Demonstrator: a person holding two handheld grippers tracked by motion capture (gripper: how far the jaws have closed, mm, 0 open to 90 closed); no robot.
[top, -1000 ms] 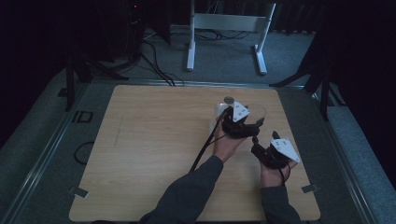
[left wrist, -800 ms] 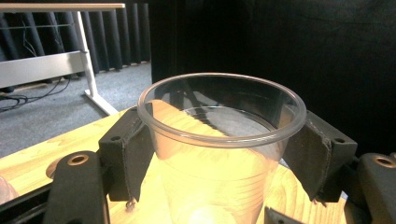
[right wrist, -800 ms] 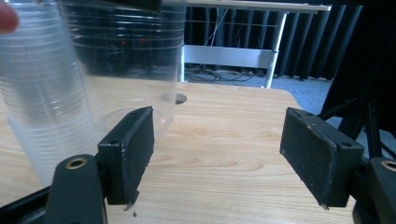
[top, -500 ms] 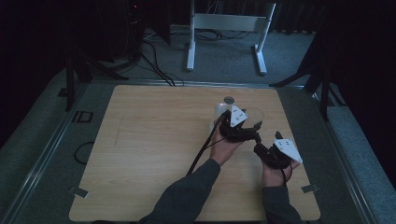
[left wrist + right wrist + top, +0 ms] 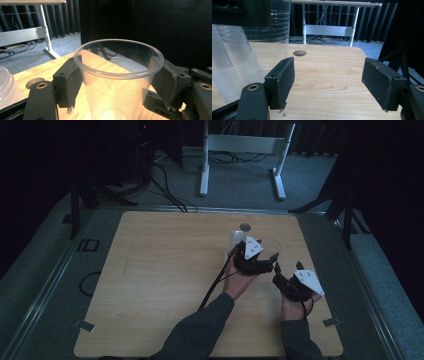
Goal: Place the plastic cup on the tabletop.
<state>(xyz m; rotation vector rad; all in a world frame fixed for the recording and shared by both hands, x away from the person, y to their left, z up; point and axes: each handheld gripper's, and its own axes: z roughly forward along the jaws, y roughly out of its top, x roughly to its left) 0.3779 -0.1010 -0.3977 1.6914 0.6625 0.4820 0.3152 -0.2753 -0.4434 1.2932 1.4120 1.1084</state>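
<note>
This looks like a lab or a test room, not a home. Black curtains hang all around and make it dark. The floor is grey carpet. Black cables lie on it in loops. A plain wooden desk stands in the middle with a metal frame around it. Behind it stands a white metal stand.

Clear plastic cup: on the worktop, right of centre, at the left gripper. Right gripper: just beside the cup, nearer the person.
</note>
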